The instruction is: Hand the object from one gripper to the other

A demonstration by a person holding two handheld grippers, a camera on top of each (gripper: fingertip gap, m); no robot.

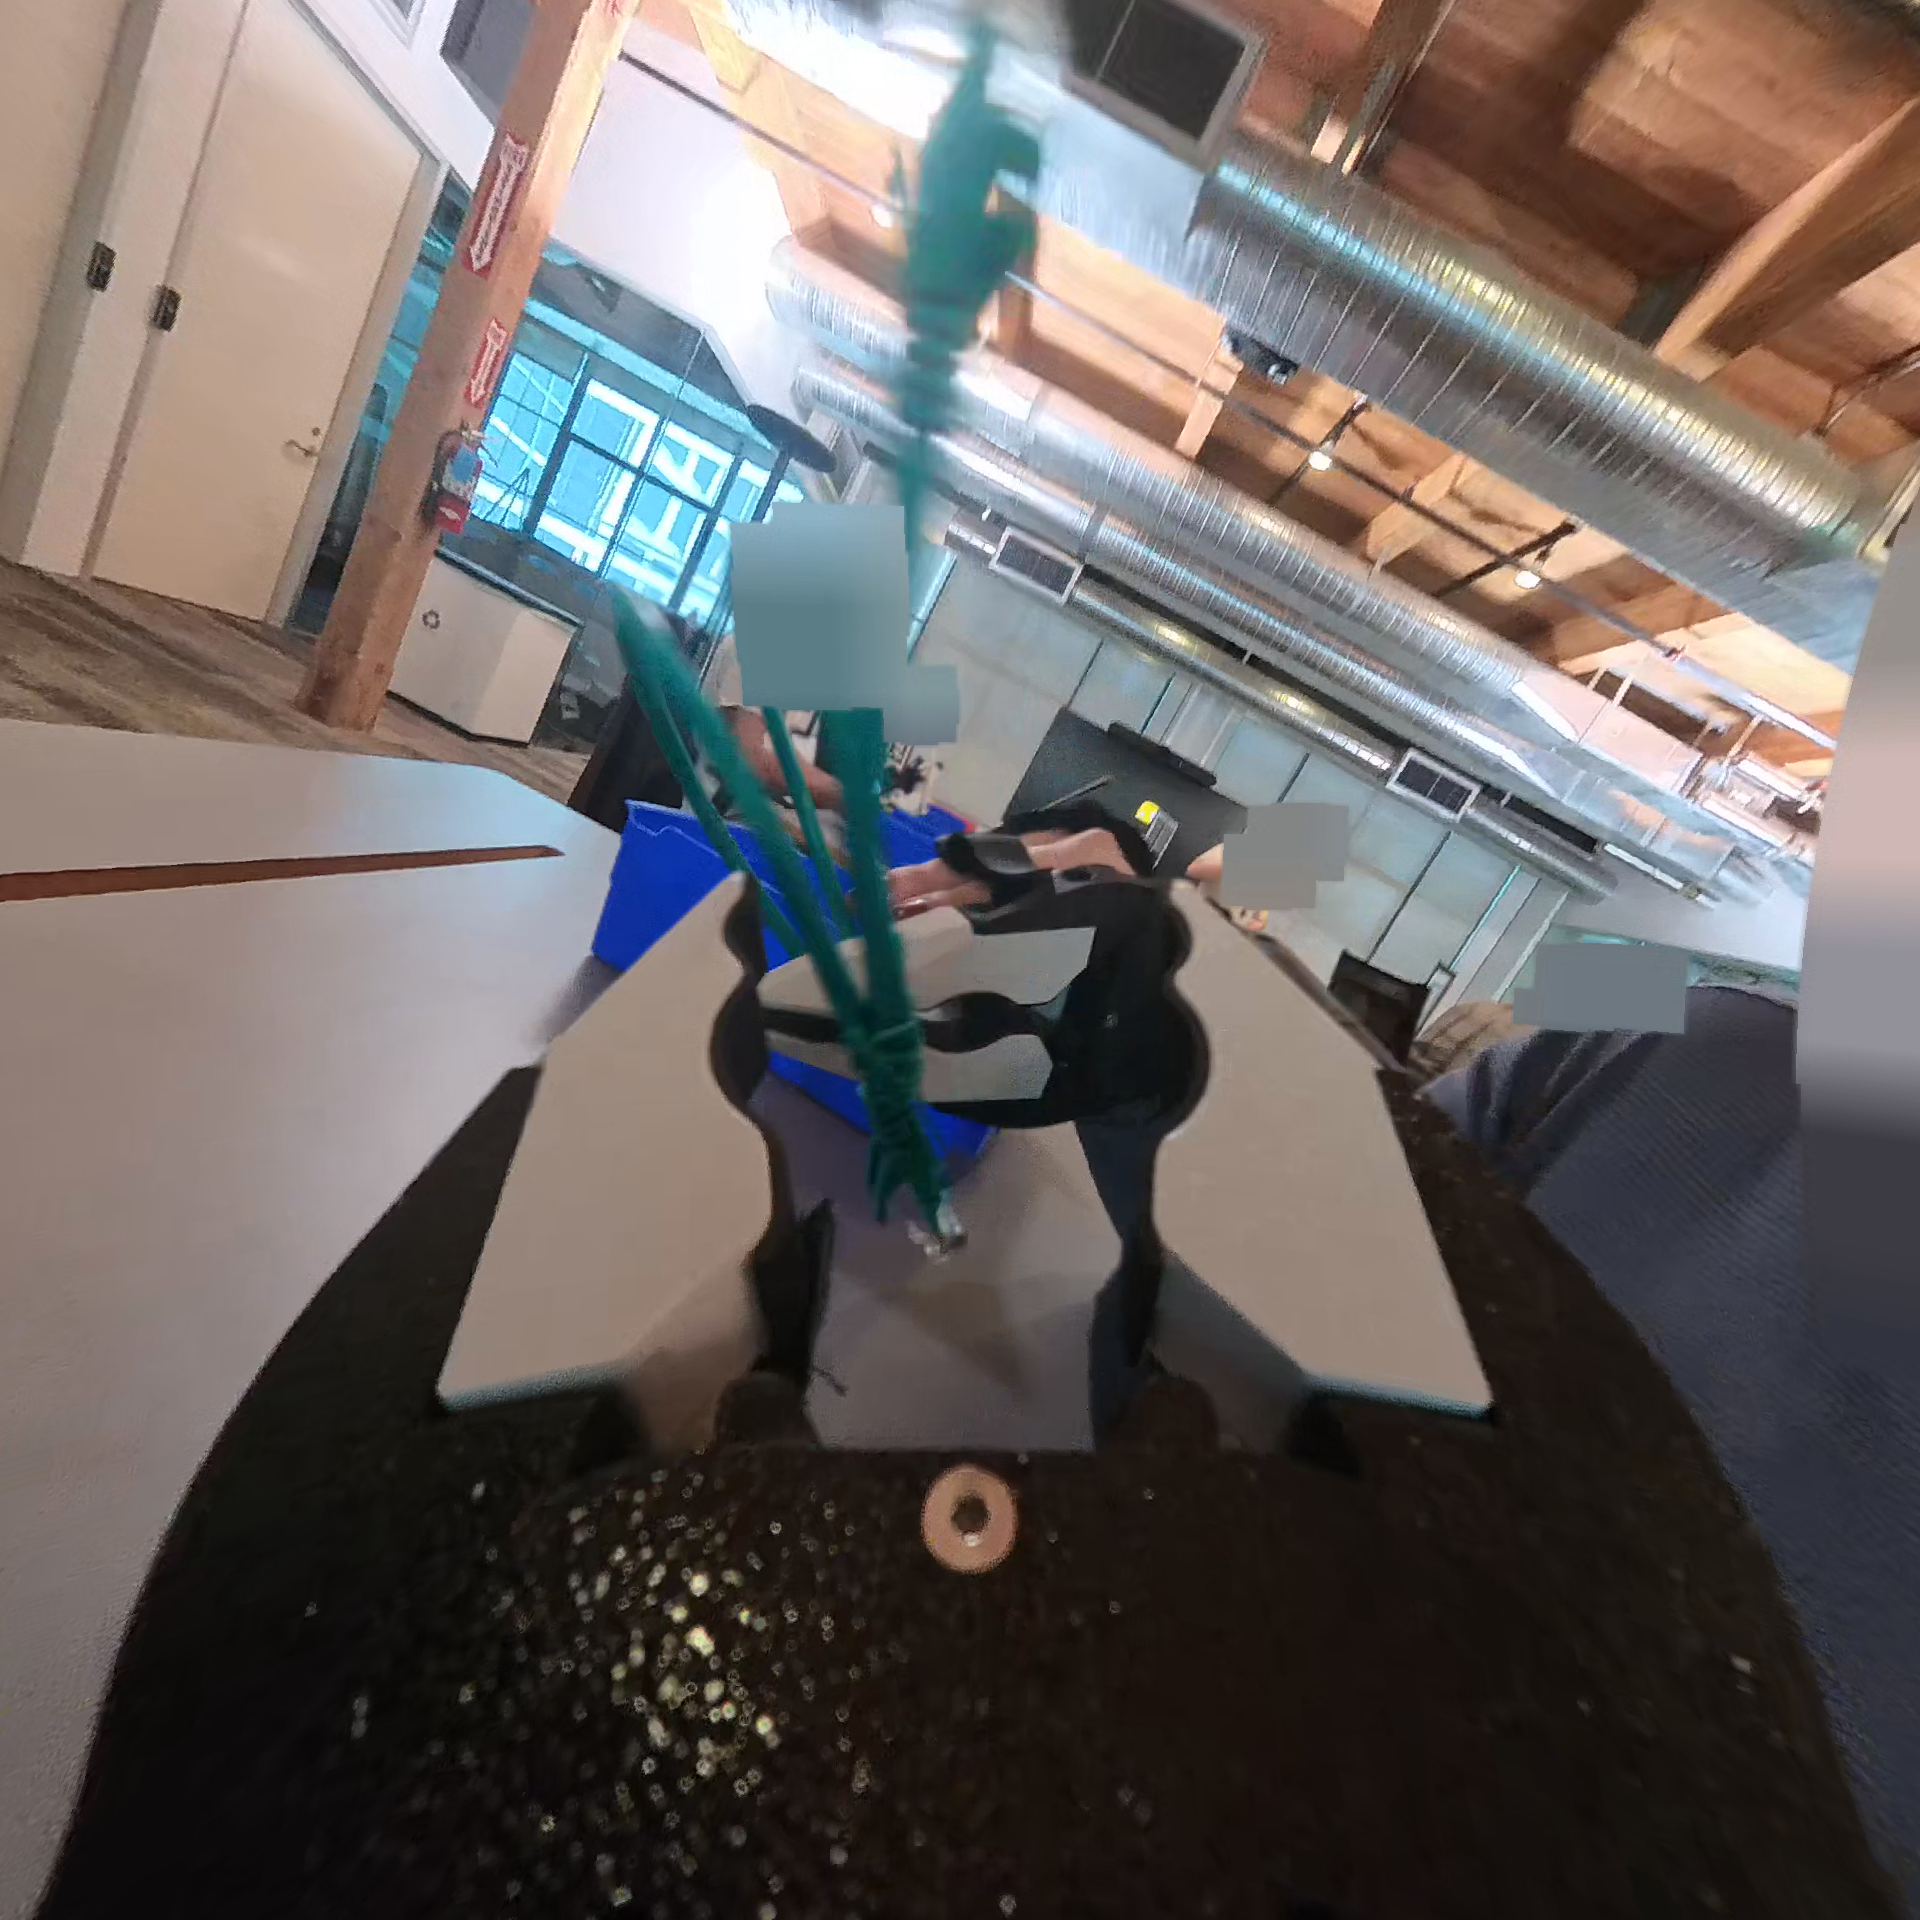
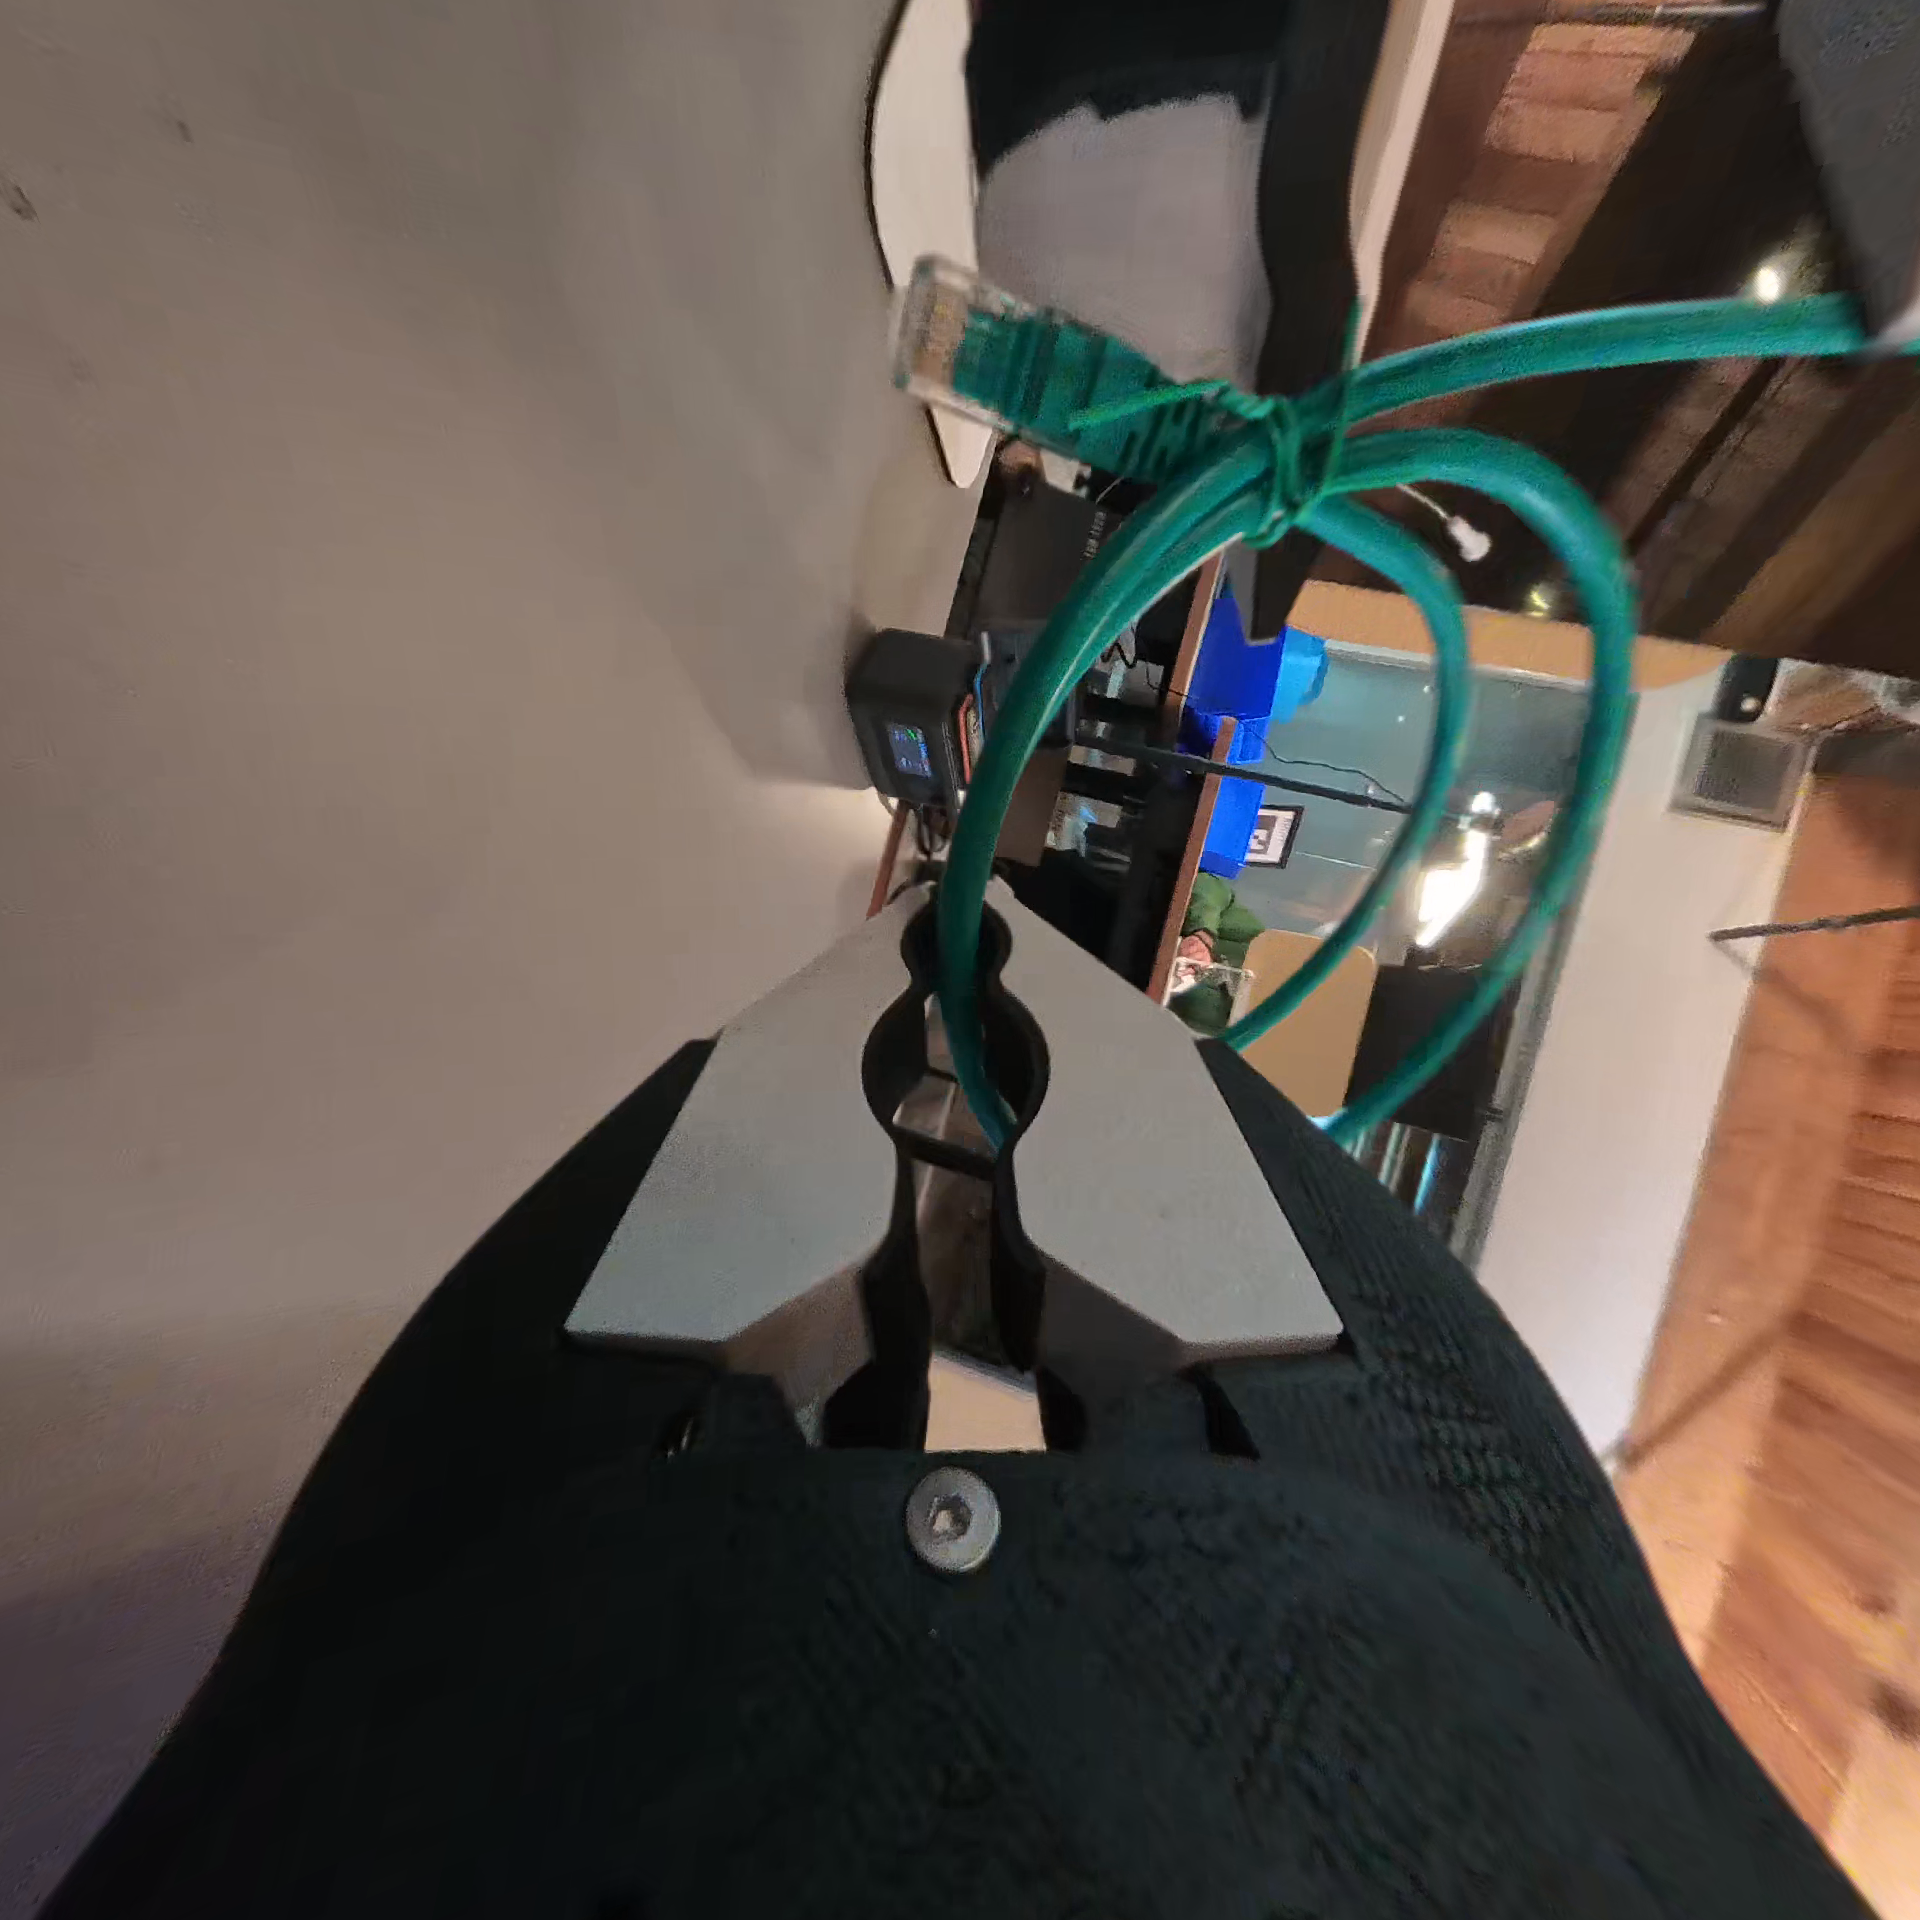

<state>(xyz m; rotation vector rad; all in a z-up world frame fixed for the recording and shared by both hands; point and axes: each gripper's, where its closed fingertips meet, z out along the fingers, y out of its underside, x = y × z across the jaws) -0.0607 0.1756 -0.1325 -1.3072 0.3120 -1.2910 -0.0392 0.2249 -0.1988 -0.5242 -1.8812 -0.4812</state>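
A green network cable (image 1: pixel 894 1049), coiled and bound with a green twist tie, hangs in the air with a clear plug (image 1: pixel 935 1236) at its low end. My left gripper (image 1: pixel 961 914) is open, with its grey pads wide apart on either side of the cable and not touching it. My right gripper (image 1: pixel 935 997) faces it from beyond and is clamped on the cable. In the right wrist view my right gripper (image 2: pixel 956 925) is shut on one loop of the cable (image 2: pixel 1294 457). A grey finger (image 2: pixel 1122 239) of the left gripper stands just behind the tied part.
A blue bin (image 1: pixel 675 883) sits on the white table (image 1: pixel 260 987) behind the cable. A person's hand (image 1: pixel 1081 852) holds the right gripper. A wooden post (image 1: pixel 447 416) stands at the back left. A black device with a small screen (image 2: pixel 909 727) is at the table's edge.
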